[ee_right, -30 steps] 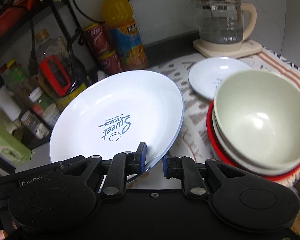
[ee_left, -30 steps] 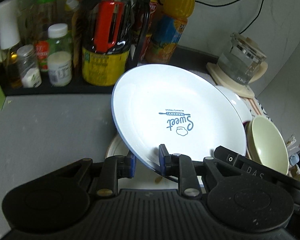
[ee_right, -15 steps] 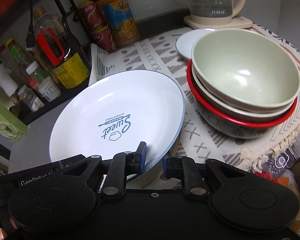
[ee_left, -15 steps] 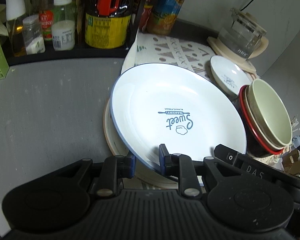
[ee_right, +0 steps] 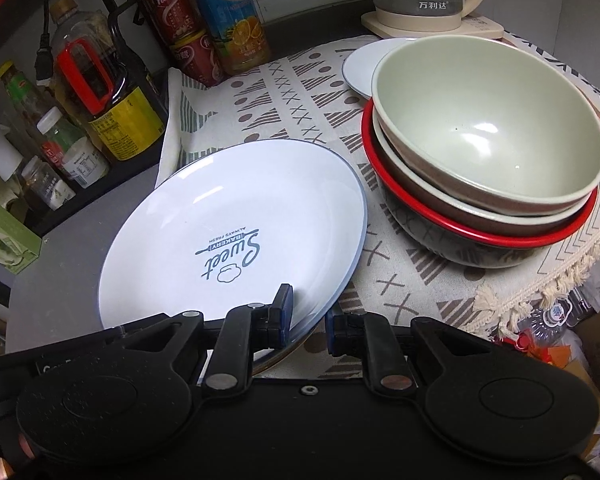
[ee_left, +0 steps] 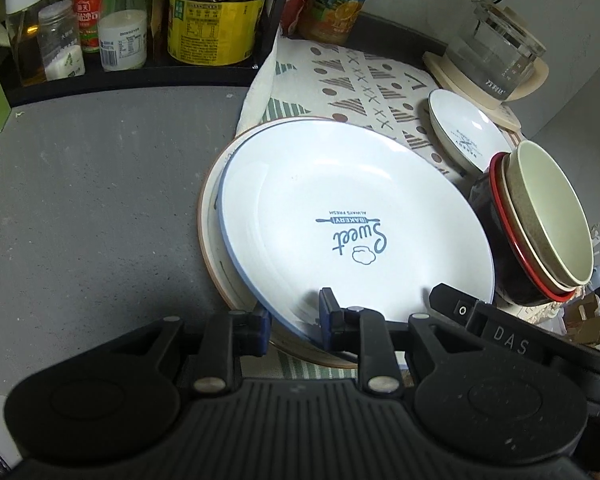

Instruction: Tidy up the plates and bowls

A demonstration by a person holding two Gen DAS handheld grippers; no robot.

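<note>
The white bakery plate (ee_left: 356, 216) is gripped at its near rim by both tools: the left gripper (ee_left: 292, 322) and the right gripper (ee_right: 306, 320) each have their fingers closed narrowly on the blue-edged rim. The plate is held low over a brown-rimmed plate (ee_left: 212, 216) lying on the patterned cloth (ee_right: 284, 92), nearly nested in it; full contact cannot be told. The stacking step is judged almost done. Next, the plate needs settling flat and centred, then both rims released. The bowl stack (ee_right: 488, 148) stands just beside, and a small white plate (ee_left: 464, 136) waits beyond.
</note>
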